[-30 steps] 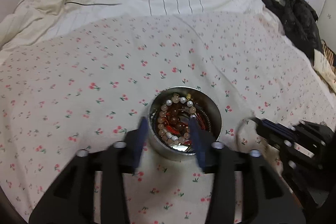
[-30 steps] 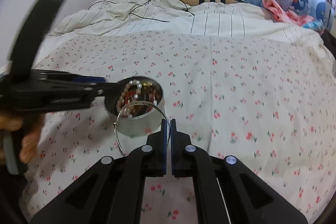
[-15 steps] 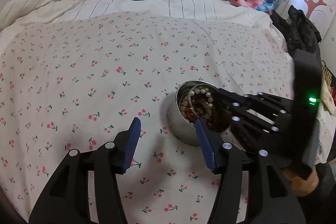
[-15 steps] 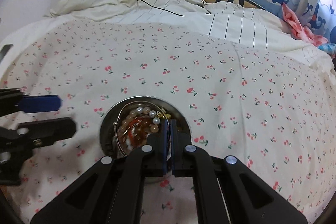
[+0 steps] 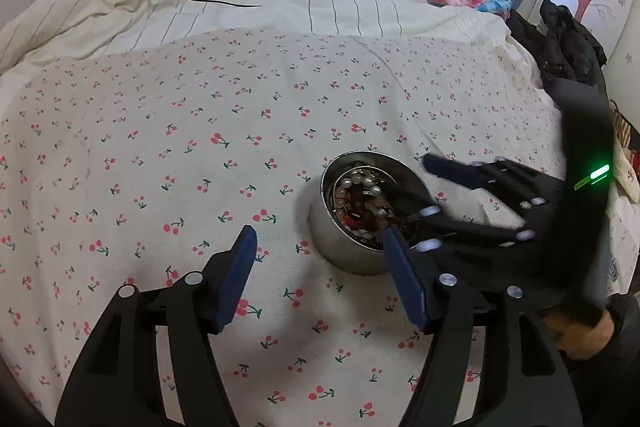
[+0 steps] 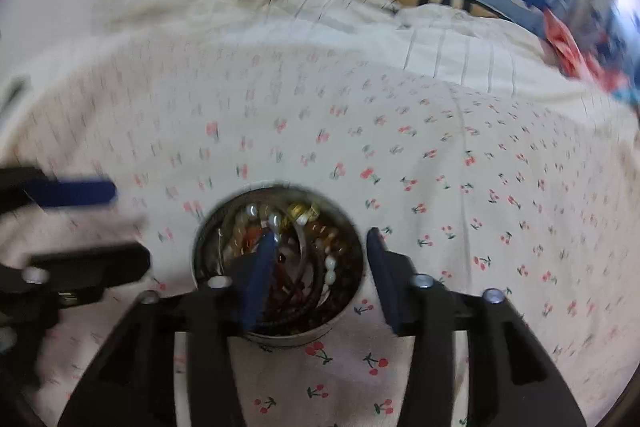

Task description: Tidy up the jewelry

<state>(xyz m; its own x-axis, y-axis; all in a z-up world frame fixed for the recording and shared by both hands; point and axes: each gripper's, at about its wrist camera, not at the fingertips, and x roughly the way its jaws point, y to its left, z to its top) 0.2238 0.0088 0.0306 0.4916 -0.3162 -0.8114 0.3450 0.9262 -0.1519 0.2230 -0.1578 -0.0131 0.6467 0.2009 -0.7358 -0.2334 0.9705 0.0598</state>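
A round metal tin (image 5: 348, 251) sits on the cherry-print sheet, filled with bead and pearl bracelets (image 5: 360, 201) and a thin silver bangle (image 6: 301, 247). In the right wrist view the tin (image 6: 280, 337) lies right under my right gripper (image 6: 320, 239), which is open and empty, one finger over the tin and one beside it. My left gripper (image 5: 320, 243) is open and empty, just left of the tin. The right gripper (image 5: 416, 187) shows in the left wrist view, above the tin.
The cherry-print sheet (image 5: 200, 147) covers the bed. A striped duvet (image 5: 240, 7) with a black cable lies at the back. Black clothing (image 5: 568, 43) is piled at the right edge. The left gripper's fingers (image 6: 76, 193) show at the left of the right wrist view.
My right gripper carried the silver bangle over the tin and opened; the bangle now lies in the tin. My left gripper moved left, away from the tin.
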